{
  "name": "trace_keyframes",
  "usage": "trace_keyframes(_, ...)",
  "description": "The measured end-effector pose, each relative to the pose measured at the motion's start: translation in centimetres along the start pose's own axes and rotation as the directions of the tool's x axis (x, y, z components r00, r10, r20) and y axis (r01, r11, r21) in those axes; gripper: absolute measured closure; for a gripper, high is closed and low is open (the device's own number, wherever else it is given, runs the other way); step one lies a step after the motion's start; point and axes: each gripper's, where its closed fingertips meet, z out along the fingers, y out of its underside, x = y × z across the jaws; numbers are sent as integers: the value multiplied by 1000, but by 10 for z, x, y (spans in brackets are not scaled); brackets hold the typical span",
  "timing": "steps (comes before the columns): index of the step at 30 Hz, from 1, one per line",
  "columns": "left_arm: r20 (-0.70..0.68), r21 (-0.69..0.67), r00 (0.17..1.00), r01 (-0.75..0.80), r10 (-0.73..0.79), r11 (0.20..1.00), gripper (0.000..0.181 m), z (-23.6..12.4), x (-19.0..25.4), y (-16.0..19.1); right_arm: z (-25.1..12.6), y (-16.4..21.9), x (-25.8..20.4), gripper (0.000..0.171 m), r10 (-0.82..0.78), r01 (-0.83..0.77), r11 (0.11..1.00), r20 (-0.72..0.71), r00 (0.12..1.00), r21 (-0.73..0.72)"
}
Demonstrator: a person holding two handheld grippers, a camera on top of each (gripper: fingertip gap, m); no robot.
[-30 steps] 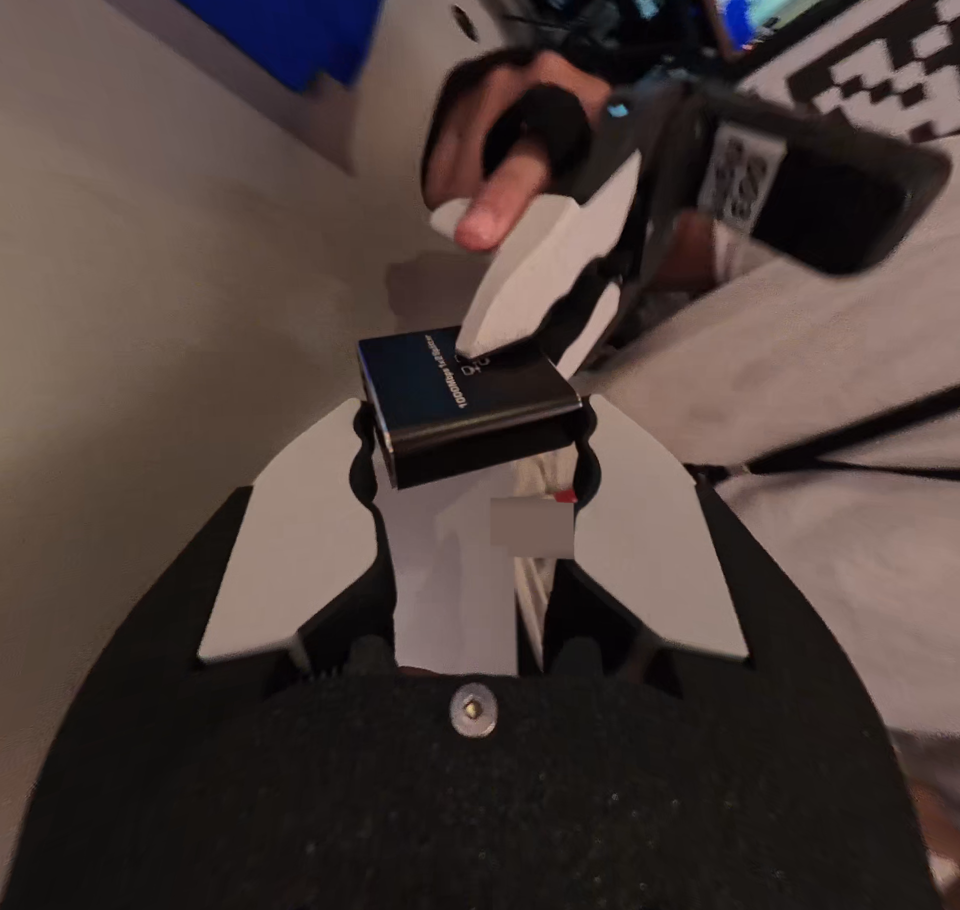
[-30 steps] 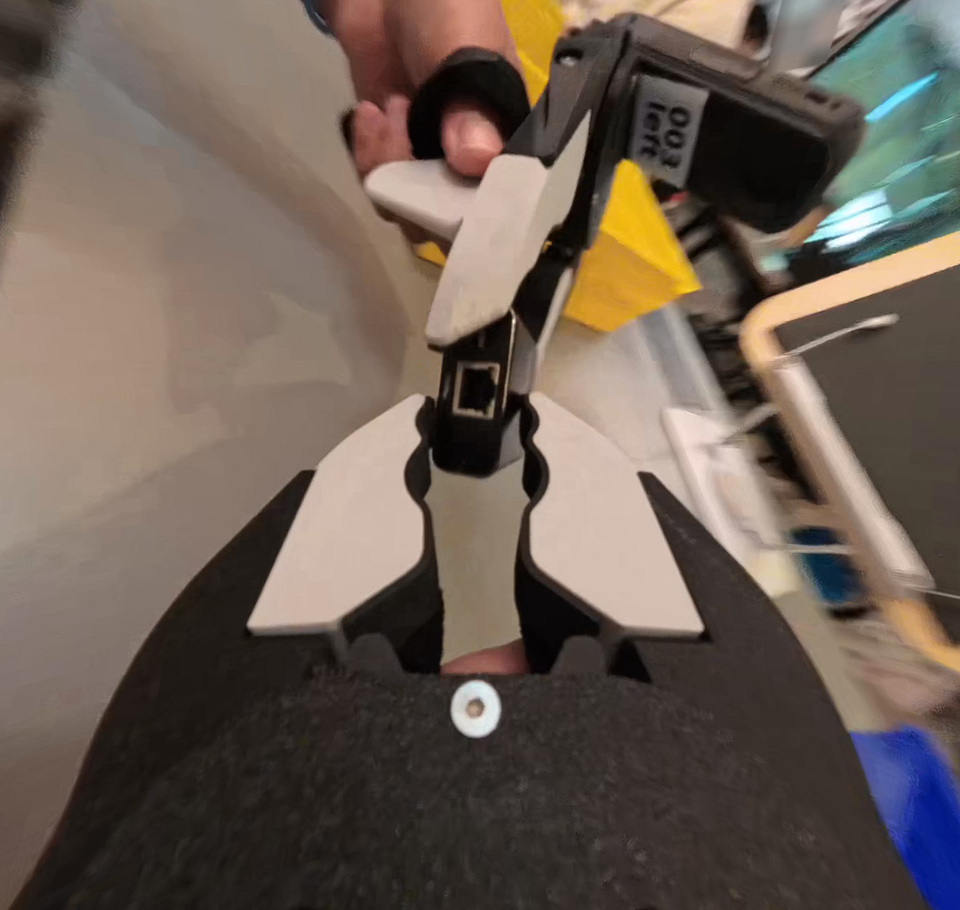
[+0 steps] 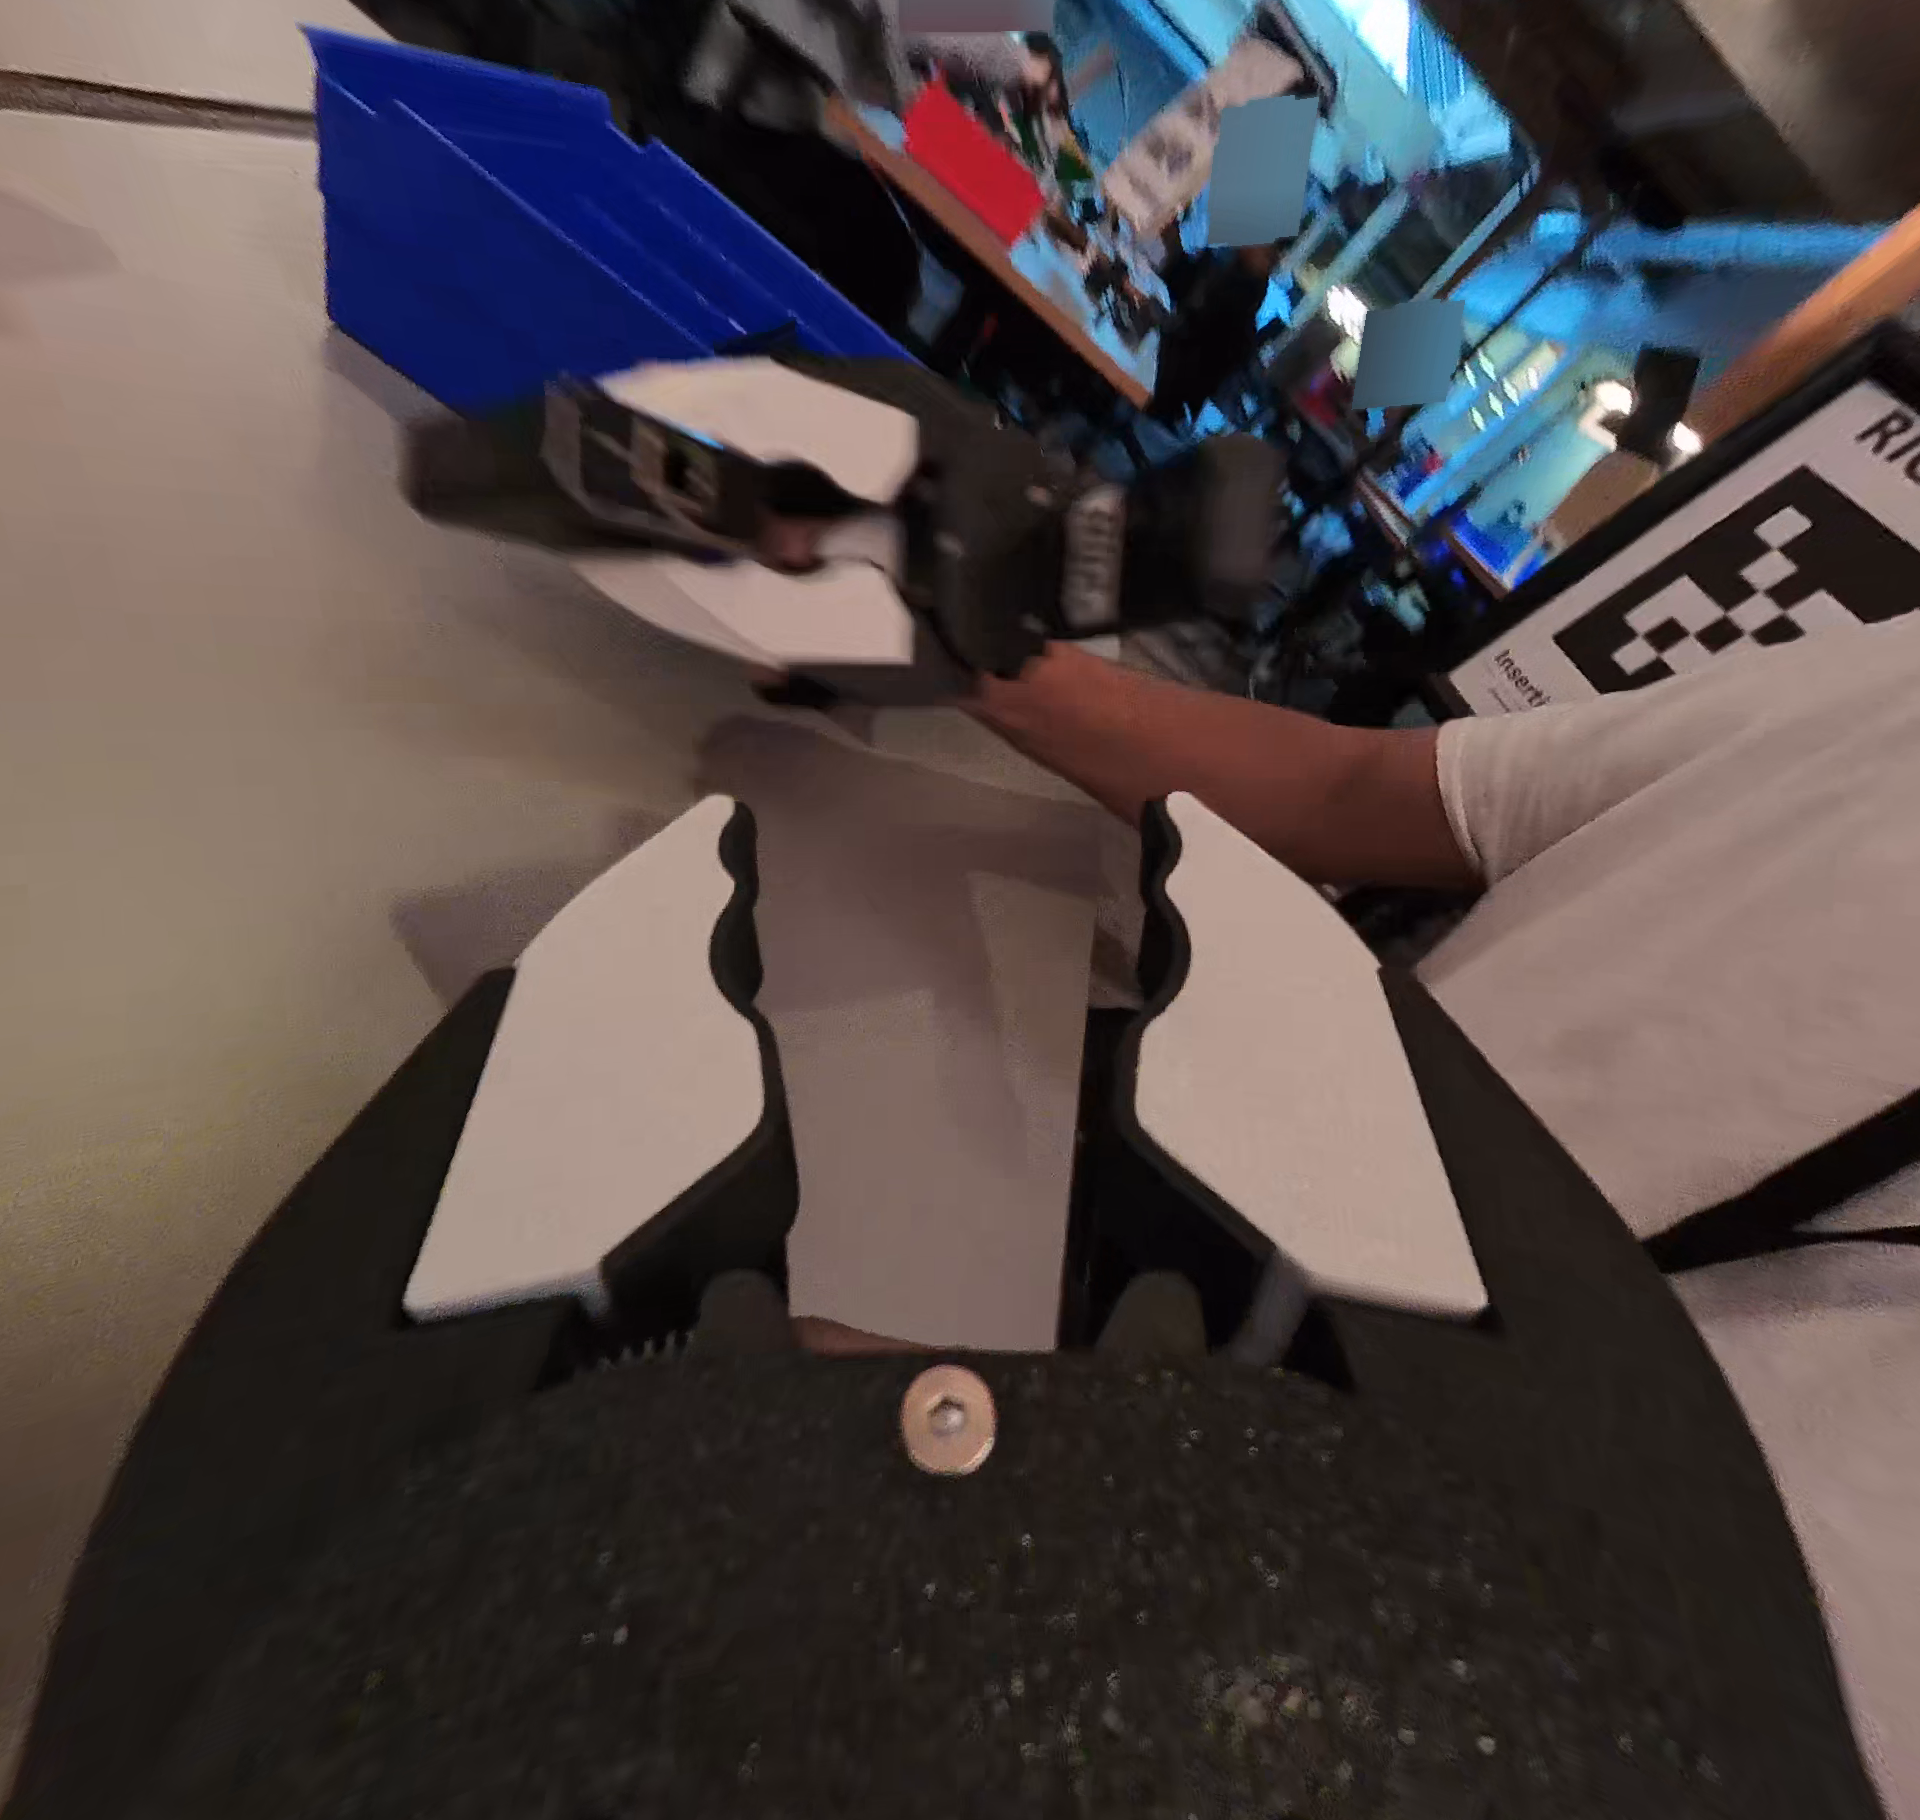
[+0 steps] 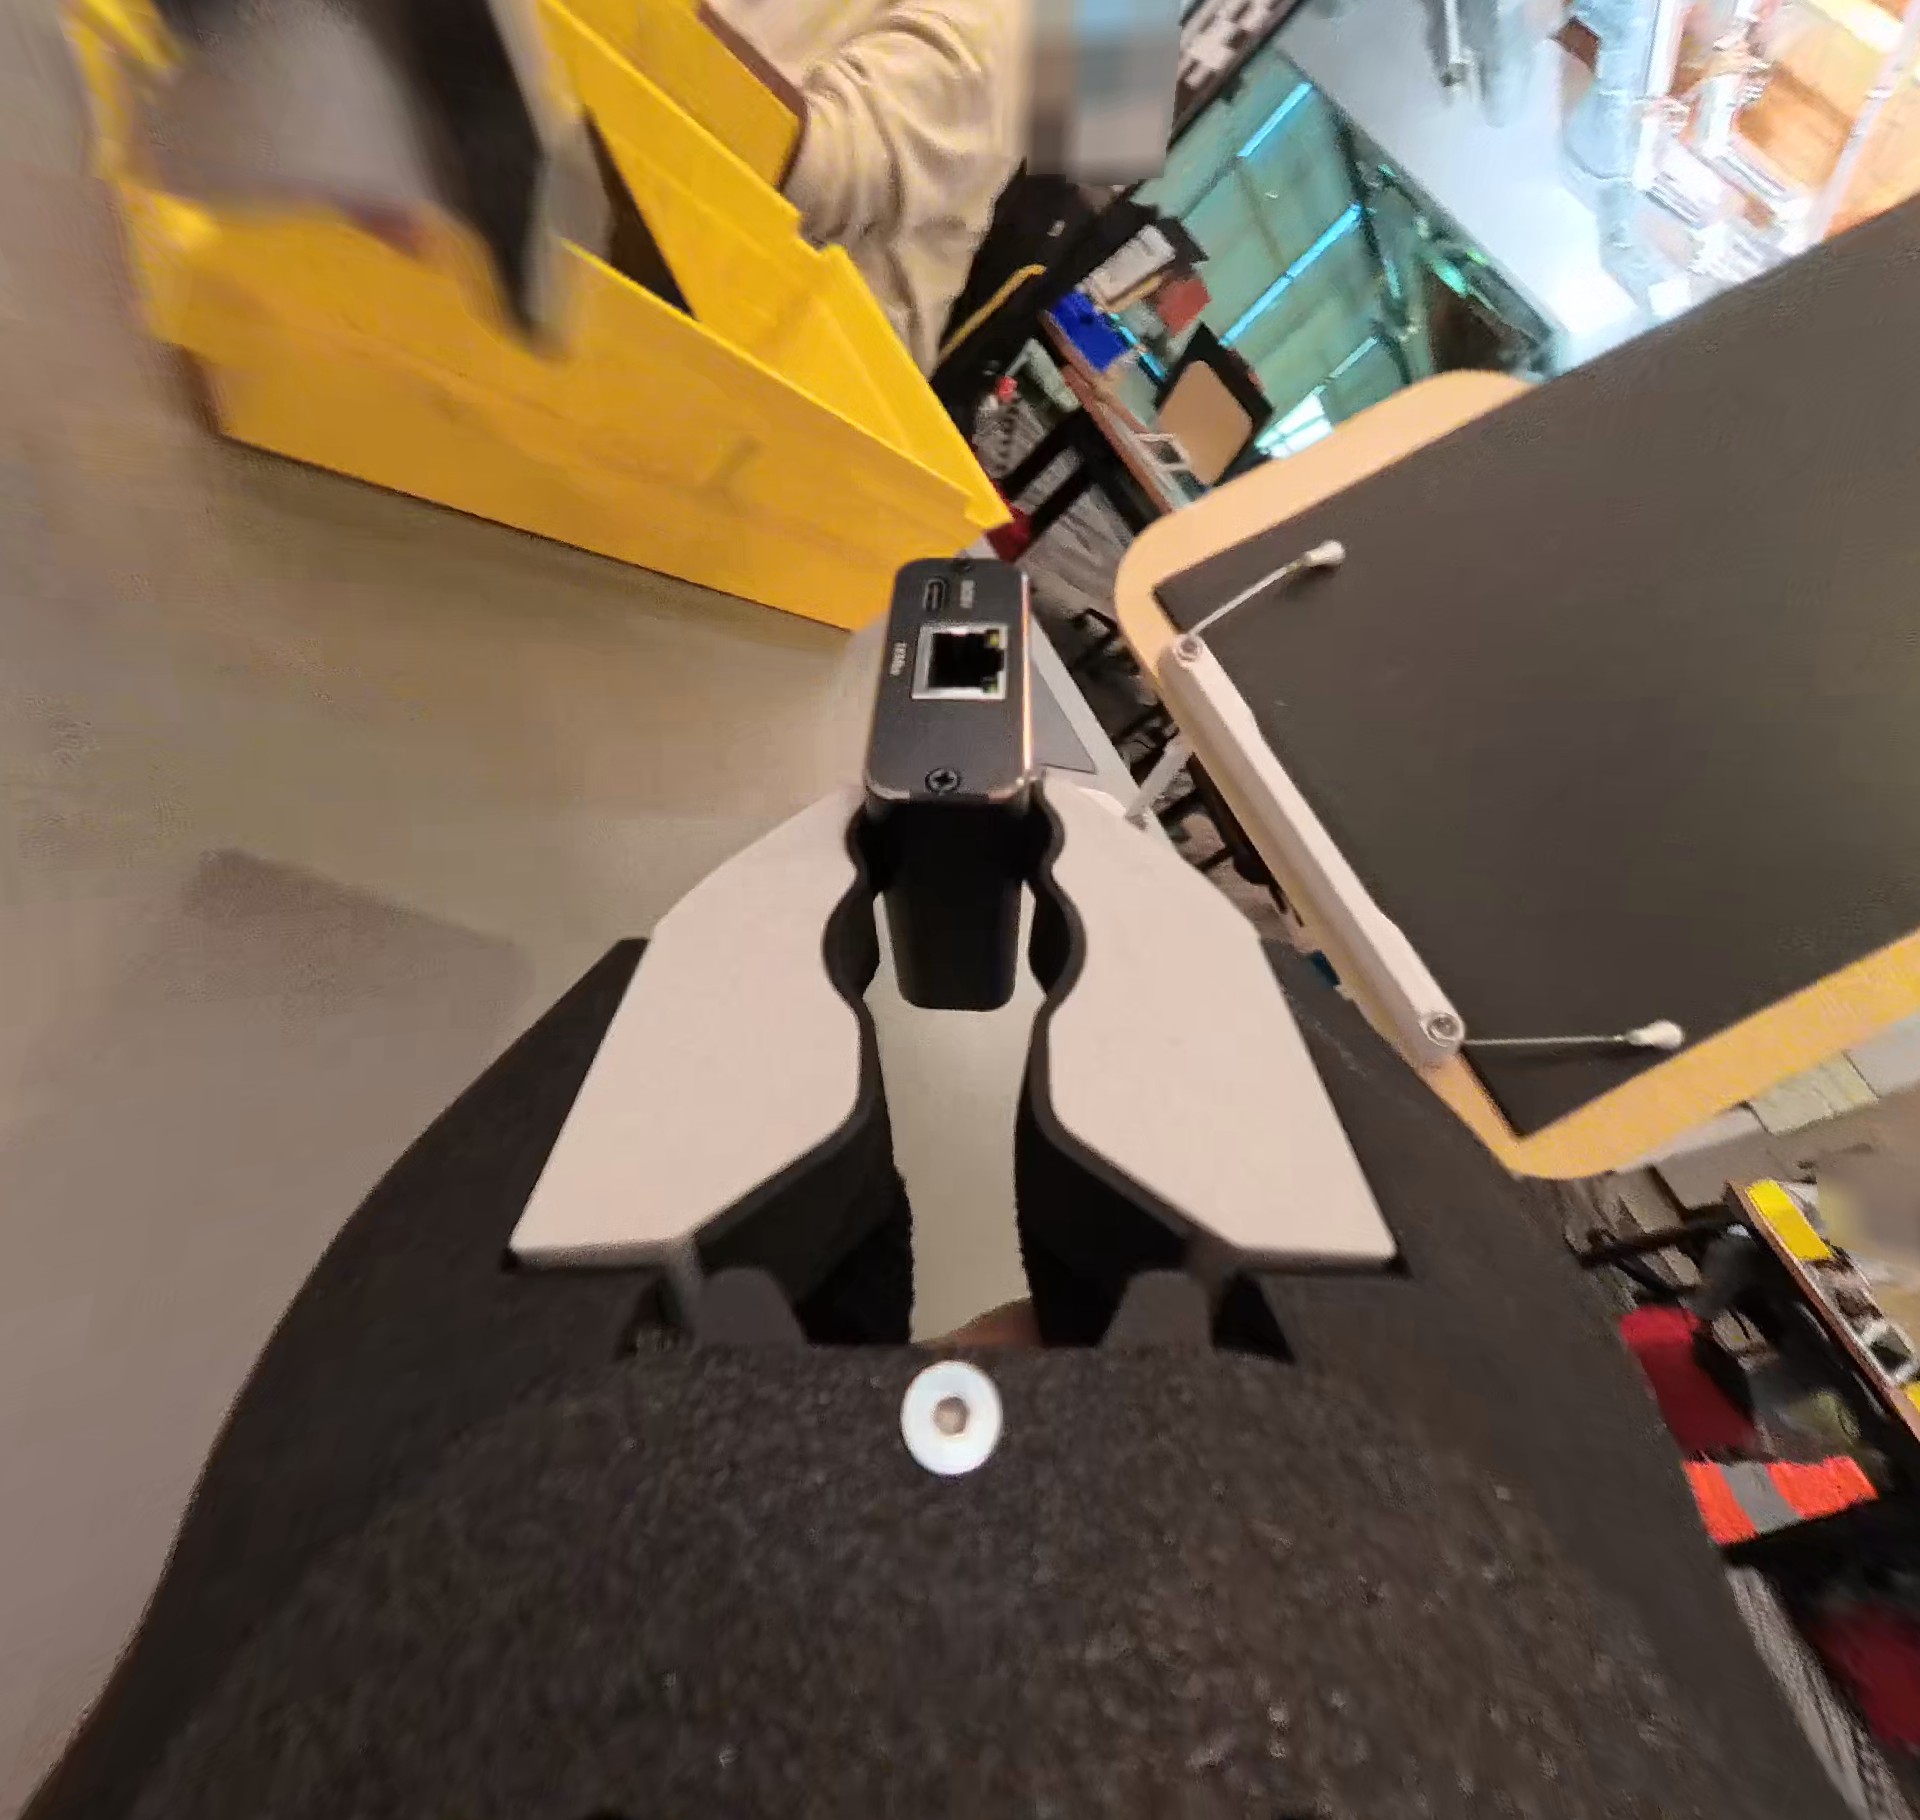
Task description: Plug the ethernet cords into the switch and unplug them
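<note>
Beside the yellow bin, your right claw is clamped on the switch, lifted off the surface with its one visible port facing away from you and nothing in it. Your left claw stands apart and holds nothing, well back from the switch, which in its view sits blurred against the blue bin. No cord shows in either view, so you will have to find one first. The grip is the weak point: the fingers pinch only the switch's near end, most of the body standing out past them, so the push of a plug would likely pivot or slide it in the claw. A cord brought in crooked could jam at the port's edge. The blur suggests quick motion; slow down before aligning anything.
</note>
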Motion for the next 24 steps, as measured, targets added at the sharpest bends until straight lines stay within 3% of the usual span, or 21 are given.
trace_keyframes(4, 195, 157, 981, -18, -13, 987, 120, -26, 18, 70, 50, 32, 6, 146, -109, 106, 994, -96, 989, -31)
trace_keyframes(9, 518, 70, 853, -119, 65, 990, 123, -57, 13, 132, 73, 45, -8, 147, -241, 238, 971, -136, 961, -36)
trace_keyframes(12, 609, -20, 780, -165, 143, 986, 125, -76, 1, 134, 70, 37, -17, 147, -259, 262, 965, -114, 959, 11)
trace_keyframes(15, 622, -14, 770, -170, 142, 985, 134, -87, -10, 129, 70, 38, -20, 147, -255, 257, 966, -93, 962, 8)
trace_keyframes(18, 663, -121, 723, -153, 195, 981, 137, -103, -29, 130, 71, 39, -20, 147, -255, 256, 967, -92, 963, 7)
trace_keyframes(24, 610, -329, 729, -123, 310, 936, 138, -138, -54, 84, 72, 43, -19, 147, -235, 236, 972, -77, 969, -5)
